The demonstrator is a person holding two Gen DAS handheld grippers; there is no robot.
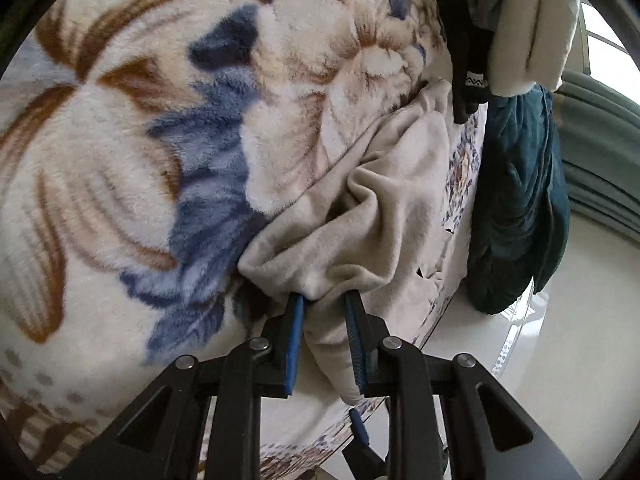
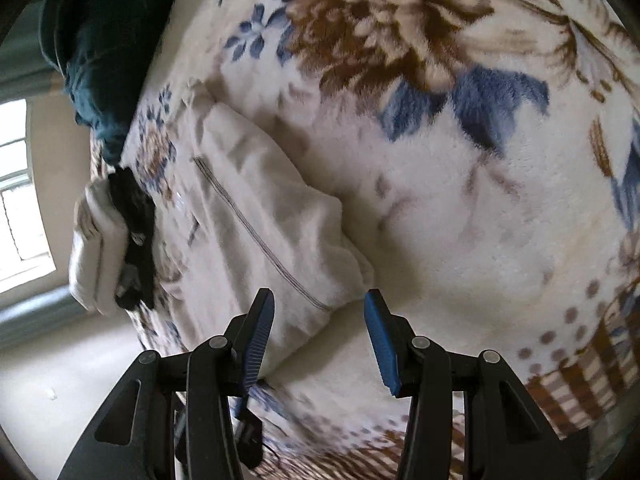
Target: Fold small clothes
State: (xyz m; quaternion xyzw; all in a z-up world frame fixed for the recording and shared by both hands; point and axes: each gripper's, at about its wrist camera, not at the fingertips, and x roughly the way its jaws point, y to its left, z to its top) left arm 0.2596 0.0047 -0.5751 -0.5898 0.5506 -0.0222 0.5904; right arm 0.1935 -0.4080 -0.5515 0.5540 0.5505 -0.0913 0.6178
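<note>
A cream fleece garment [image 1: 400, 200] lies bunched on the floral blanket [image 1: 120, 160]. One of its folds runs down between the blue pads of my left gripper [image 1: 325, 298], whose jaws stand a little apart around it without pinching. In the right wrist view the same garment [image 2: 256, 208] lies flatter, with a dark seam line across it. My right gripper [image 2: 319, 294] hovers open just over its near corner, gripping nothing.
A folded white piece [image 2: 90, 248] and a black item [image 2: 136, 216] sit at the bed's edge, seen too as white piece [image 1: 532, 20] and black item [image 1: 464, 40]. A dark teal cloth [image 1: 520, 200] hangs over the edge. Pale floor [image 1: 560, 340] lies beyond.
</note>
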